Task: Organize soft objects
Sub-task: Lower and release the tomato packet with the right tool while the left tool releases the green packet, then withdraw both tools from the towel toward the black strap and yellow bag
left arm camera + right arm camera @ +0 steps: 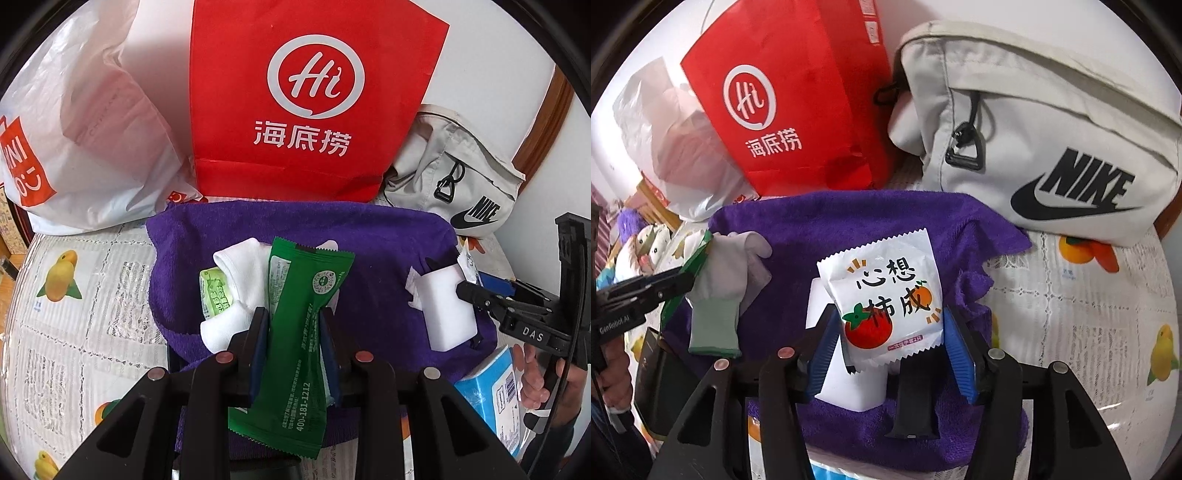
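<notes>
My left gripper (293, 321) is shut on a green foil packet (295, 332) and holds it over a purple towel (369, 240). A white glove (240, 288) and a small light-green packet (216, 293) lie on the towel under it. My right gripper (886, 332) holds a white persimmon-print packet (886, 295) between its blue pads, over a white foam block (849, 384) and a black strap (916, 398) on the towel (849, 221). The right gripper (465, 290) also shows in the left wrist view beside the foam block (447, 310).
A red paper bag (314, 99) and a white plastic bag (92, 129) stand behind the towel. A beige Nike pouch (1052, 129) lies at the back right. A blue tissue box (495, 395) sits by the towel's right edge. The tablecloth (74, 314) has fruit prints.
</notes>
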A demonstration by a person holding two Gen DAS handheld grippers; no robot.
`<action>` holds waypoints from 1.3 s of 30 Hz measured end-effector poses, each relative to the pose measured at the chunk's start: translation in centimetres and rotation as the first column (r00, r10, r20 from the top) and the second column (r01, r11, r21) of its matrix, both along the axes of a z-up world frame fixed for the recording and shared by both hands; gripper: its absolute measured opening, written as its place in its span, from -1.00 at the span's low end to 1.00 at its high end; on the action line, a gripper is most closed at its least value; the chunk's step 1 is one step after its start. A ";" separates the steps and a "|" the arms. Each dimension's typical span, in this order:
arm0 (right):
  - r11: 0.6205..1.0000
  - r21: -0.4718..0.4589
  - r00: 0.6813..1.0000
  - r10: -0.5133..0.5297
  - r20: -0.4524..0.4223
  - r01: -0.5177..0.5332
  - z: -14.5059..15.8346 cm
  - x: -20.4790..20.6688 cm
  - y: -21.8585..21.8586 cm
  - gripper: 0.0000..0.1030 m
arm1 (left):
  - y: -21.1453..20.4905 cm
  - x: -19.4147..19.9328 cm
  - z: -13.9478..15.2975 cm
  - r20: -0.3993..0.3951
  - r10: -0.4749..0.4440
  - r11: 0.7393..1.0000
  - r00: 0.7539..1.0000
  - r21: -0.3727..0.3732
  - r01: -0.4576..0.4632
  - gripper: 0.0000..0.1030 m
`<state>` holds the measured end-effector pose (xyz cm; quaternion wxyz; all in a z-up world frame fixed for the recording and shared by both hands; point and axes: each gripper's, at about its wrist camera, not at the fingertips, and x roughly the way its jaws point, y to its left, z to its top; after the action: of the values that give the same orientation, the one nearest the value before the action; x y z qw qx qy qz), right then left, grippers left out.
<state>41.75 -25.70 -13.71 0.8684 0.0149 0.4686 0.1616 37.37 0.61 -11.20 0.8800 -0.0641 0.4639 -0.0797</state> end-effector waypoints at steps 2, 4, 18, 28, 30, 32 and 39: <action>1.000 -0.009 1.000 0.013 0.011 -0.013 0.2 -0.1 0.2 0.22 | 0.0 0.0 0.0 0.000 -0.001 1.000 1.000 0.003 0.001 -0.46; 1.000 -0.013 1.000 0.026 0.015 -0.025 0.3 -0.2 0.4 0.22 | 0.0 0.0 0.0 0.002 -0.003 1.000 1.000 0.000 0.003 -0.44; 0.999 -0.053 0.998 0.003 0.069 0.001 1.9 -2.5 0.4 0.22 | -0.1 0.0 0.3 0.003 -0.003 1.000 1.000 0.016 0.003 0.19; 0.999 -0.039 0.990 -0.005 0.139 0.011 4.3 -6.9 0.8 0.22 | 0.7 -1.2 1.2 0.011 0.035 0.998 0.999 0.047 -0.035 0.22; 1.000 -0.029 0.988 -0.006 0.156 0.011 5.0 -8.3 0.9 0.22 | 1.1 -2.0 1.7 0.019 0.037 0.999 0.999 0.039 -0.038 0.22; 1.000 -0.021 0.987 -0.006 0.161 0.010 5.3 -9.4 0.9 0.22 | 1.4 -3.0 2.2 0.023 0.041 0.999 0.999 0.035 -0.042 0.22; 1.000 0.026 0.983 0.004 0.184 -0.009 5.7 -16.9 0.7 0.05 | 1.9 -7.4 3.7 0.030 0.035 0.999 0.999 0.031 -0.036 0.22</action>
<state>24.88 -24.96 -7.97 0.9072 0.0100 0.3842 0.1712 30.01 2.49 -7.52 0.8889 -0.0572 0.4509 -0.0574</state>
